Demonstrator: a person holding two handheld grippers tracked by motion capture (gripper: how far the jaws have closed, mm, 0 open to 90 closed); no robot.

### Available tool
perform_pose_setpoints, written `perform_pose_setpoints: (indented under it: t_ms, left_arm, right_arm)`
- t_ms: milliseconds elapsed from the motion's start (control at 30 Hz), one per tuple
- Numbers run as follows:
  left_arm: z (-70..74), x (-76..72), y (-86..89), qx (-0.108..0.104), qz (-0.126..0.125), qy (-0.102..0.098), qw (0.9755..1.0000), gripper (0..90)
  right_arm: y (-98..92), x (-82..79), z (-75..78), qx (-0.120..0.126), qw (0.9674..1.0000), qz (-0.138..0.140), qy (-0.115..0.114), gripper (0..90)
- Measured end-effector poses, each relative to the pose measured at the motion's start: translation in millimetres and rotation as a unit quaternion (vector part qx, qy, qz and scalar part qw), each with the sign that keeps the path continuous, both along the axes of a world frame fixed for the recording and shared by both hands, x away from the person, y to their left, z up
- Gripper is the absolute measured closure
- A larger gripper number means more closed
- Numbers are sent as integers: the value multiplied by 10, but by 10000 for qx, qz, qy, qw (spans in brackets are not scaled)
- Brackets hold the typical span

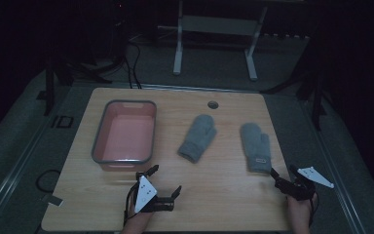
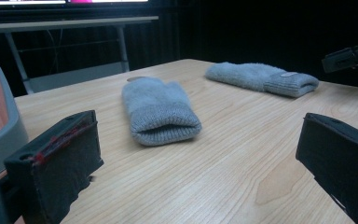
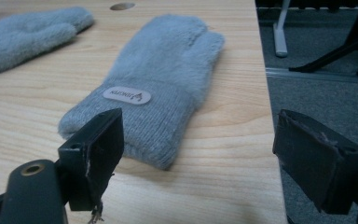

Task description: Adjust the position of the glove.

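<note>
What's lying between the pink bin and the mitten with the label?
The other grey mitten, in the high view. It lies on the table apart from both, between the bin and the labelled mitten.

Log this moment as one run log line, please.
left gripper: open, empty | right gripper: open, at labelled mitten cuff | other mitten: on table | bin: empty
</note>
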State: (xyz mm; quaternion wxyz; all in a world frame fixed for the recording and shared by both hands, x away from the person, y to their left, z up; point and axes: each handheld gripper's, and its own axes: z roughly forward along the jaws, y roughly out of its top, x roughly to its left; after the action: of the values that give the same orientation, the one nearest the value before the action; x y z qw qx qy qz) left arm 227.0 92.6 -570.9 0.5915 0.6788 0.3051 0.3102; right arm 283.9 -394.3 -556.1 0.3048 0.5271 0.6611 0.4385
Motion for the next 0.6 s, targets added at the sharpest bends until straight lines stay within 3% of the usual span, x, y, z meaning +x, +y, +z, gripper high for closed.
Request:
perform_pose_setpoints:
  t_ms: [267,400,600]
  left_arm:
    - [1,14,8,-57,-15,67,10000,1]
    - [2,8,-2,-11,-30,35,10000,1]
    - [1,12,9,-60,-22,66,10000,1]
  right_arm:
    - [65,-5,20,-224,9996,190,-9,140]
    - [134,-14,123,-399,9988,272,89,140]
    - [283,46,393,-382,9966,720,141,136]
